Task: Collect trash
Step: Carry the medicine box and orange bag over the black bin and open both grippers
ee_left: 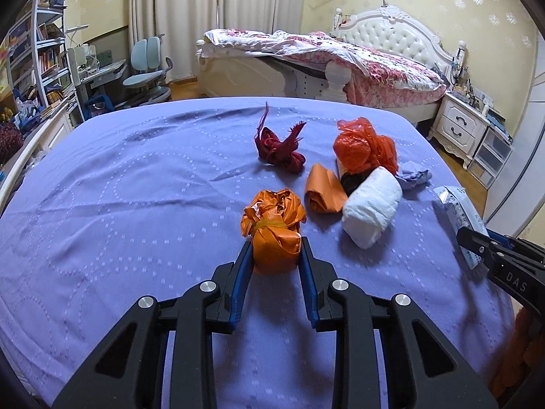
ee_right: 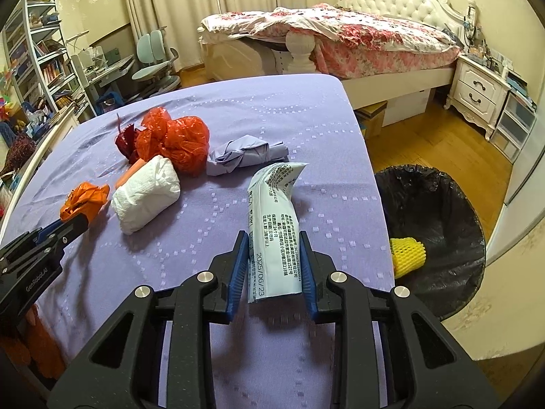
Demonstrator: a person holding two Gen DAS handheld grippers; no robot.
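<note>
My left gripper (ee_left: 276, 243) is shut on an orange plastic wad (ee_left: 276, 235), just above the purple cloth. My right gripper (ee_right: 274, 238) is shut on a pale blue printed packet (ee_right: 274, 225) that sticks up between the pads. On the purple-covered table (ee_left: 119, 187) lie a dark red scrap (ee_left: 279, 148), a red plastic bag (ee_left: 364, 148), an orange folded piece (ee_left: 323, 191), a white tissue roll (ee_left: 371, 208) and a crumpled lilac paper (ee_right: 245, 155). The black-lined bin (ee_right: 439, 231) stands on the floor right of the table, with a yellow foam net (ee_right: 407, 255) inside.
A bed with a floral quilt (ee_left: 340, 58) stands behind the table, a white nightstand (ee_right: 477, 92) to its right. A desk, a pale blue chair (ee_left: 146, 71) and bookshelves (ee_left: 37, 51) fill the left side. A cardboard box (ee_right: 374, 117) sits on the wooden floor by the table's far corner.
</note>
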